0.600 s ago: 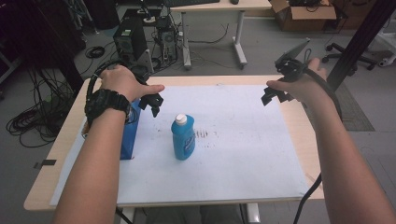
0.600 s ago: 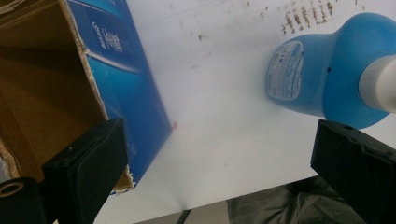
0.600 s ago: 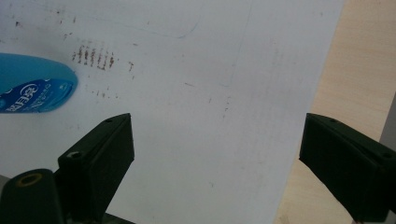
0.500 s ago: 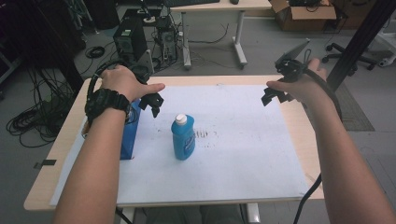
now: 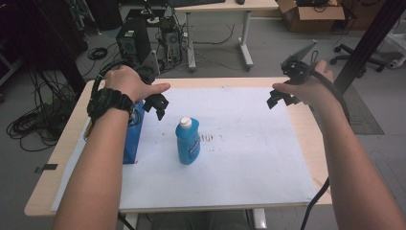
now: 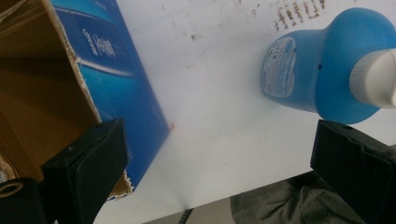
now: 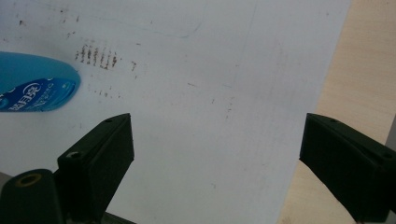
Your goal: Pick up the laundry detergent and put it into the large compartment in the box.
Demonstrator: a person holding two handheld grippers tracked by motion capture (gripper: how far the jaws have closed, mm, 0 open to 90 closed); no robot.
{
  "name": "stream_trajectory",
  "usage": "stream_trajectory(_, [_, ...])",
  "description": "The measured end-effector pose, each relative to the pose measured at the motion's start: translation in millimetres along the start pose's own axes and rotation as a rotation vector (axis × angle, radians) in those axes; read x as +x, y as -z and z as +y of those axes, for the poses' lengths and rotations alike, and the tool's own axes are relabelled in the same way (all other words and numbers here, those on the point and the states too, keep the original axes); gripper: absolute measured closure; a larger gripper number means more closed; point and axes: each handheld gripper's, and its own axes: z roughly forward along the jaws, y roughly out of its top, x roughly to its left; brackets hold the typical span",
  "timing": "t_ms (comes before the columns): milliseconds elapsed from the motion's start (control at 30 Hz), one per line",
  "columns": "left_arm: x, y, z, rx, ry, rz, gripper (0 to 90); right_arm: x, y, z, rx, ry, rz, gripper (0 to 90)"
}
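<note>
Left hand-held gripper (image 6: 219, 172): jaws wide apart, nothing btwn them but white sheet (image 6: 215, 112). Blue bottle (image 6: 322, 60) w/ white cap (image 6: 373, 79) upper right, just above right jaw. Open blue carton (image 6: 116, 79), brown cardboard inside, at left behind left jaw. Brown smudges on sheet near top.

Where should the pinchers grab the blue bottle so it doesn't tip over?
Probably the blue bottle is best taken across its body, just under the shoulder below the white cap. It stands upright, so come in level from the side. The open left gripper hovers nearest, with bare white sheet around the bottle.
</note>
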Motion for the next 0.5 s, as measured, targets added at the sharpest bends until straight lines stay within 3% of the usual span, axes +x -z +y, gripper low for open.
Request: stream_trajectory(500, [-12.2, 7.3, 8.0, -0.013, -0.078, -0.013, 4.4, -2.7, -0.1, -0.8, -0.002, 0.005, 0.008, 9.9])
